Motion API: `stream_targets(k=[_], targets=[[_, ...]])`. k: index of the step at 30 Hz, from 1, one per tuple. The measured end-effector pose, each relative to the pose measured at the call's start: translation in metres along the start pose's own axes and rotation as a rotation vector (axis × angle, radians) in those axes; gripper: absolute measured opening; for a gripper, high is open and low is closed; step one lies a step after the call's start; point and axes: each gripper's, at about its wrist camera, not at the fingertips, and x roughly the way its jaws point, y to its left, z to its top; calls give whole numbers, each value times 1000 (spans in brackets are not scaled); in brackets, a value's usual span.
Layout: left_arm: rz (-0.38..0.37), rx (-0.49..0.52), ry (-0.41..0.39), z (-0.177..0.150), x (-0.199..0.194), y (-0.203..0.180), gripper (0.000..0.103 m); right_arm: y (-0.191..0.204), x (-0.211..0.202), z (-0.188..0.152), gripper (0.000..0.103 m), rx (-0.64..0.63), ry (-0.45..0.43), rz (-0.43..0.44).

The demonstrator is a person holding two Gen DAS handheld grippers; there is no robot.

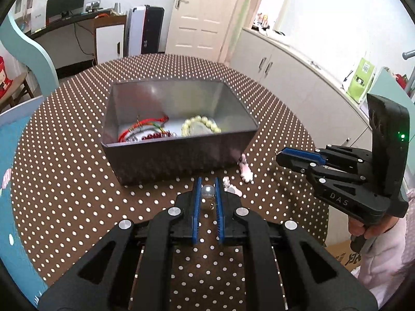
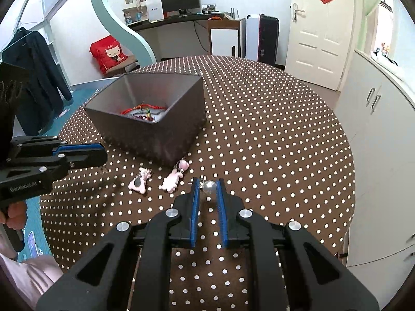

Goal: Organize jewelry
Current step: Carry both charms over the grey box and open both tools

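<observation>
Two pearls are figured; where is each found? (Reader)

One pearl (image 1: 208,191) is seen between the fingertips of the left gripper (image 1: 208,181), touched on both sides and judged to be pinched. The other, a stud (image 2: 209,186), is seen between the tips of the right gripper (image 2: 208,181). It lies against the right finger, and a gap is left on the other side. The jaws are narrowed, but whether the stud is clamped or only straddled cannot be told. (Legend)

How is the box placed relative to each gripper? (Reader)

The box (image 1: 181,153) is set on the dotted table (image 2: 272,129). It is met straight ahead of the left gripper, its near wall just beyond the tips and its long axis running across that view. From the right gripper it is found ahead and to the left, corner-on, with pink charms (image 2: 171,181) lying between. The left gripper is judged the nearer. (Legend)

Which way is the stud pointed? (Reader)

Its post is directed left, past the left fingertip, so its long axis is laid across the jaws. A small metal part is seen below the pearl in the left view, but its direction cannot be made out. Red cords (image 1: 145,129) and pale beads (image 1: 201,125) are already held in the box. A forward carry over the near wall is judged to be required. (Legend)
</observation>
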Motion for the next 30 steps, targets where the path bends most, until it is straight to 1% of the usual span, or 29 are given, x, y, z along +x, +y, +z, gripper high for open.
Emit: stream_targets(k=[5,10,13,16,19,26,27,29,30], targets=[[0,0,-36,9,-12,-1,10,5,-8,15,12,-23,-36,-4],[1,-2,-91,24,-27,3,10,17,-14,38,12,-67,-86,1],[16,-5,-125,33,-35,7,10,23,-14,49,12,-87,-107,16],[28,-15,-142,40,-39,13,10,31,-8,59,12,-112,-113,23],[43,-21,-147,45,-37,20,10,37,-1,65,12,-126,-109,36],[62,-44,-128,54,-25,32,10,47,13,73,13,-144,-91,46],[67,-55,-120,55,-23,34,11,46,14,74,16,-138,-90,43],[64,-67,-105,57,-20,38,16,42,13,74,22,-123,-91,31],[65,-72,-107,57,-19,39,22,38,13,74,25,-112,-88,23]])
